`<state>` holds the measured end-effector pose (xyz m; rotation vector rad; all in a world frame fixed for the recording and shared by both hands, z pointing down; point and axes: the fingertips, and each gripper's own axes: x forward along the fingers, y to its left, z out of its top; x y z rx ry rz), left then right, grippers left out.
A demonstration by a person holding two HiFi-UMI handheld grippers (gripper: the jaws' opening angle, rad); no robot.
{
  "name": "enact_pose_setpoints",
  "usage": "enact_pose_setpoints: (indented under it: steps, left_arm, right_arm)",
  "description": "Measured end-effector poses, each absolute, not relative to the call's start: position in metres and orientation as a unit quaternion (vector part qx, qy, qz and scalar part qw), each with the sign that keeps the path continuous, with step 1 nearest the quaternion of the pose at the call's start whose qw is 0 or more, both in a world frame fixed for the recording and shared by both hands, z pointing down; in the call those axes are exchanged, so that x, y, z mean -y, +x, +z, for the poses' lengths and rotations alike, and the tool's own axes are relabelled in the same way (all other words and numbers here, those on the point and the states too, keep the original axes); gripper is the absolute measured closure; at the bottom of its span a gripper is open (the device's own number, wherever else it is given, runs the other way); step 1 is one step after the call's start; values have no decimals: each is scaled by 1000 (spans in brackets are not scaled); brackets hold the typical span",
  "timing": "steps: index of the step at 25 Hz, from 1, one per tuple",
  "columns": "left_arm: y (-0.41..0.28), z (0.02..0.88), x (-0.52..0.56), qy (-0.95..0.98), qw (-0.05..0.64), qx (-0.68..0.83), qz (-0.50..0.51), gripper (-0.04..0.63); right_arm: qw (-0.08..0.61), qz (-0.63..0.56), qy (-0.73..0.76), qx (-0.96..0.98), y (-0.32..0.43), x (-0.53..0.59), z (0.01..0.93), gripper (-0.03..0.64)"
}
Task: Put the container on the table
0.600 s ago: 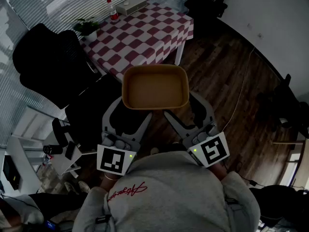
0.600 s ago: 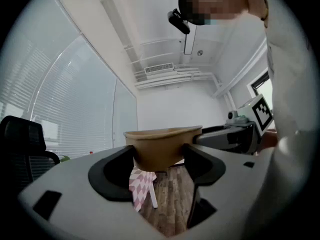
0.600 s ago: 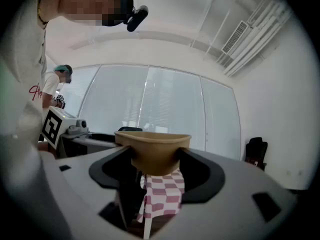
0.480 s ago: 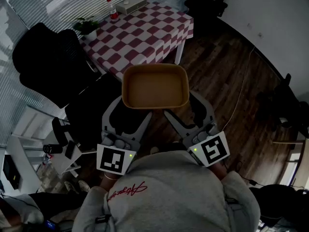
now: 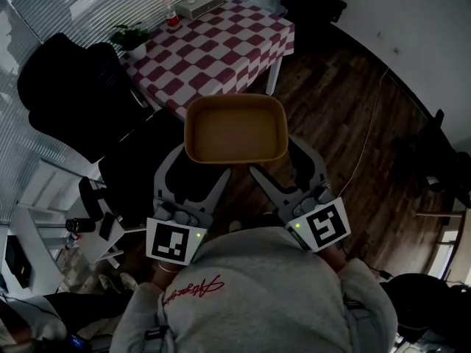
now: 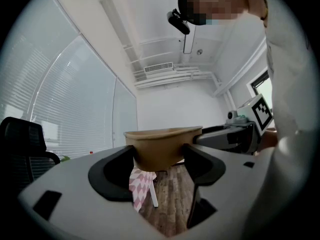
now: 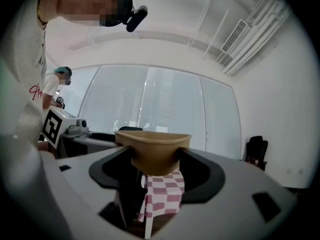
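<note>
Held level in the air over the wooden floor [image 5: 346, 123], just short of the checked-cloth table [image 5: 213, 46]: tan rectangular container [image 5: 235, 129]. Pinched at its near corners by left gripper [image 5: 195, 169] and right gripper [image 5: 280, 165], jaws spread wide against its walls.

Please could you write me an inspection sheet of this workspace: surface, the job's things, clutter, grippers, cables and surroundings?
Surface: table, covered in red-and-white checks.
Job's things: container, tan, empty, level, held in the air, not yet on the table.
Clutter: bottle, box and plant at the table's far end.
Grippers: left hand-held gripper and right hand-held gripper are each closed on a near corner of the container.
Cables: one thin cable on the floor, right of the table.
Surroundings: black chair left of the table; blinds on the windows; wooden floor.
</note>
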<state>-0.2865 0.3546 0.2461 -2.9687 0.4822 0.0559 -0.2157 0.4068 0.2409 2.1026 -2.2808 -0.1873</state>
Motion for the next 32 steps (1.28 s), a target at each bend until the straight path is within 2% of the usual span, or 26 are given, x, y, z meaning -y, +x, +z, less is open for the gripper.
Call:
enact_pose_setpoints:
  steps: [32]
  left_arm:
    - [-281, 244, -331, -984, 58, -168, 22, 275]
  right_arm:
    - [4, -68, 666, 743, -208, -382, 236, 310]
